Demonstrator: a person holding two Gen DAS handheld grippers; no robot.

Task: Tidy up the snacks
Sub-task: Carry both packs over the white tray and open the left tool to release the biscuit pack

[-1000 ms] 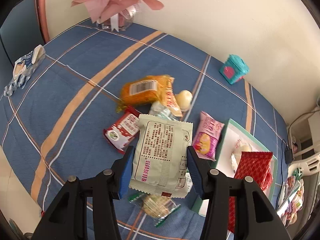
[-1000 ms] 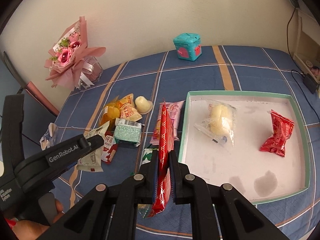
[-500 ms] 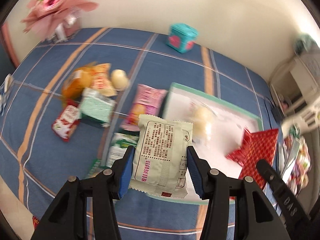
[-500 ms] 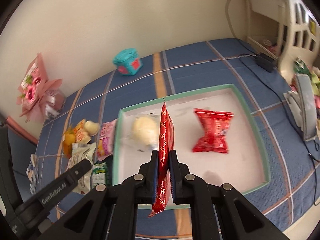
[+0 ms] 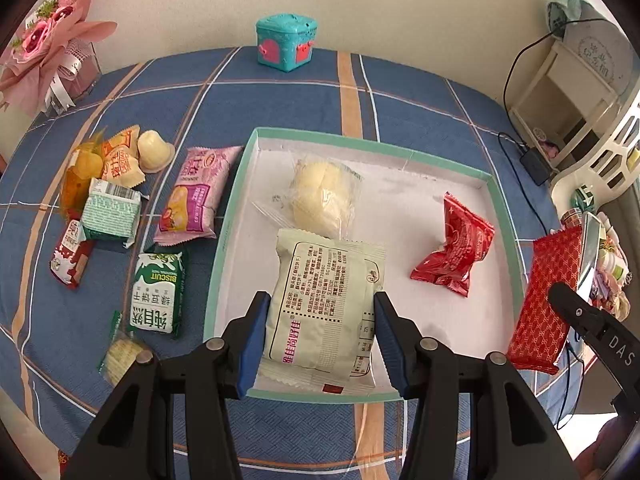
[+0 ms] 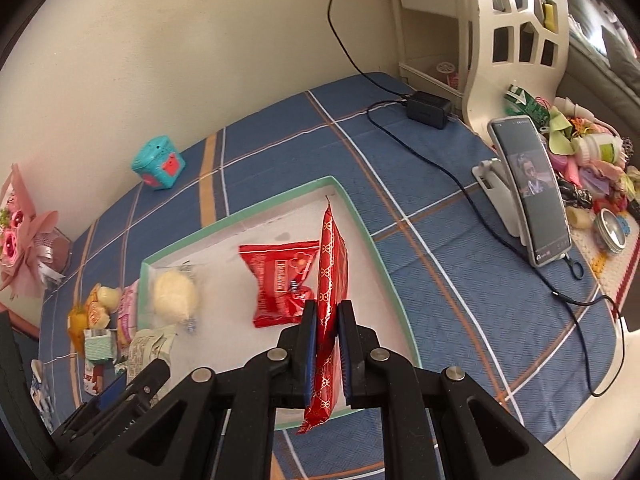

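In the left wrist view, the left tool (image 5: 318, 334) clamps a pale cream snack packet (image 5: 324, 308) by its two side edges, blue pads pressed on either side; the packet stands up between the fingers and hangs over the near part of the white tray (image 5: 506, 220) with the green rim. Inside the tray, just beyond the packet, lies a clear-wrapped pale bun (image 5: 322, 196), and to the right a crumpled red packet (image 5: 458, 246). Left of the tray, on the blue checked cloth (image 5: 280, 92), loose snacks lie apart: a pink packet (image 5: 196, 194), a green-and-white biscuit packet (image 5: 157, 292), a mint packet (image 5: 110, 210). At the far right the right tool shows as a dark finger in front of a red patterned packet (image 5: 546, 300). In the right wrist view, the right tool (image 6: 327, 344) is closed tight on that red patterned packet (image 6: 330, 280), held edge-on and upright between the pads, over the tray's (image 6: 360, 220) right side, just right of the crumpled red packet (image 6: 280, 284)
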